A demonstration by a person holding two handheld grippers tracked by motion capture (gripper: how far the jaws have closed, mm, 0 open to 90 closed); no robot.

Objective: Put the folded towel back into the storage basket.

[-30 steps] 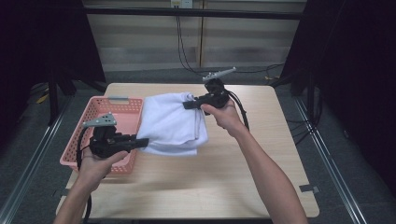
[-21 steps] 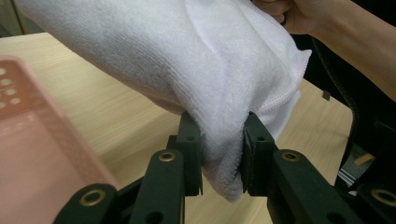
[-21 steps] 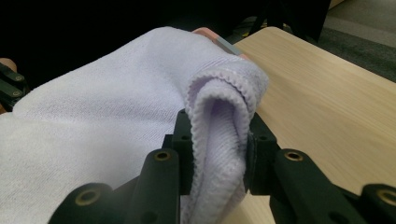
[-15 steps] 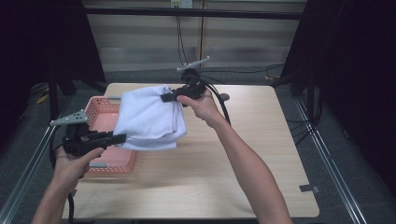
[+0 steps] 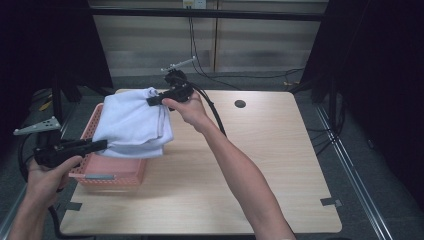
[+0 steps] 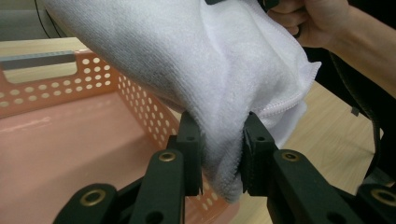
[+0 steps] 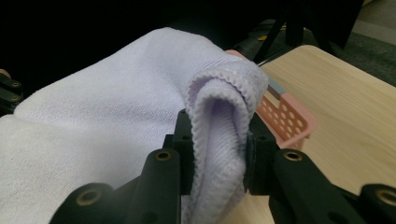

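Altogether one white towel (image 5: 132,125), one pink perforated basket (image 5: 107,172) and two tools are in play on the pale wooden worktop (image 5: 260,165). Folded into thick layers, the towel hangs in the air above the basket's right half, stretched between the two tools. In the left gripper view the left tool (image 6: 219,149) has its black jaws pressed onto a bunched lower corner of the cloth, with the basket's floor and holed wall below. In the right gripper view the right tool (image 7: 217,149) pinches a rolled, hemmed fold of the towel between its jaws. Compared with a second ago, both hands and the towel have travelled leftward across the high view: then the cloth sat near the worktop's middle beside the basket, whereas now it overhangs the basket itself.
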